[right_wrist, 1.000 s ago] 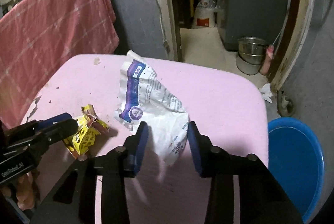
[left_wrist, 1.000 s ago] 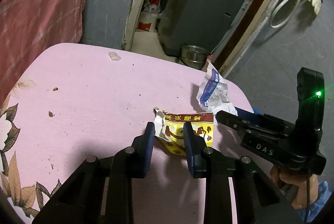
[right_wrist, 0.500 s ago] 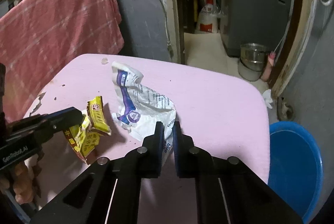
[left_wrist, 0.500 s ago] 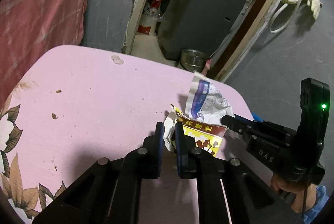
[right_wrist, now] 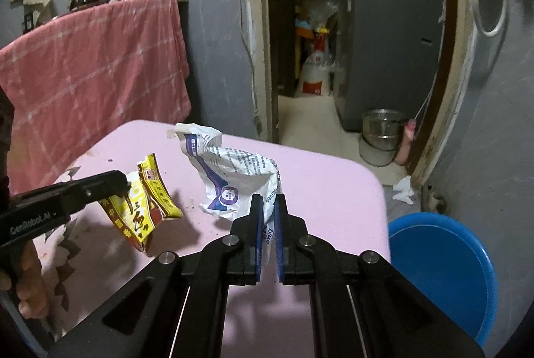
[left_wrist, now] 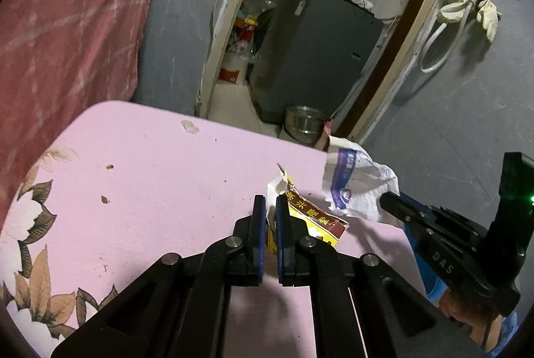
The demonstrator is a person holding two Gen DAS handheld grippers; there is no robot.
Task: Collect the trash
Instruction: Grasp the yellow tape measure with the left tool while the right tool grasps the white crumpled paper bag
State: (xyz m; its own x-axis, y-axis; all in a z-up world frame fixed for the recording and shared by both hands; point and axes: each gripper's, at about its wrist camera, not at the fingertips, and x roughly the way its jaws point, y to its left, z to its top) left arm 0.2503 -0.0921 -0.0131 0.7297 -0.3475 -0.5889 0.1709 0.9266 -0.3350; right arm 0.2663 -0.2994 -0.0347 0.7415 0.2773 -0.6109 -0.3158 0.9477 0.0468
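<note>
My left hand-held gripper (left_wrist: pixel 271 207) is pinched nearly shut on the near edge of the crumpled yellow-and-red snack wrapper (left_wrist: pixel 313 217), which juts out past the blue pads. In the right view that wrapper hangs clear of the pink tabletop (right_wrist: pixel 333 191), casting a shadow beneath it, so I judge it is lifted rather than dragged. My right hand-held gripper (right_wrist: pixel 268 207) is likewise closed to a thin gap on a corner of the crinkled white plastic bag with purple print (right_wrist: pixel 230 171); the rest of the bag stands up in front of the pads, its lower folds close to or brushing the tabletop, I cannot tell which.

I hold each piece by an edge because thin film gives the pads little else to bite on. Both could slip, so I would move gently.

The round blue plastic bin (right_wrist: pixel 440 271) sits on the floor just beside the tabletop's right edge, the likely place for both pieces. A few small crumbs (left_wrist: pixel 105 199) lie on the tabletop to the left, well apart from either gripper.
</note>
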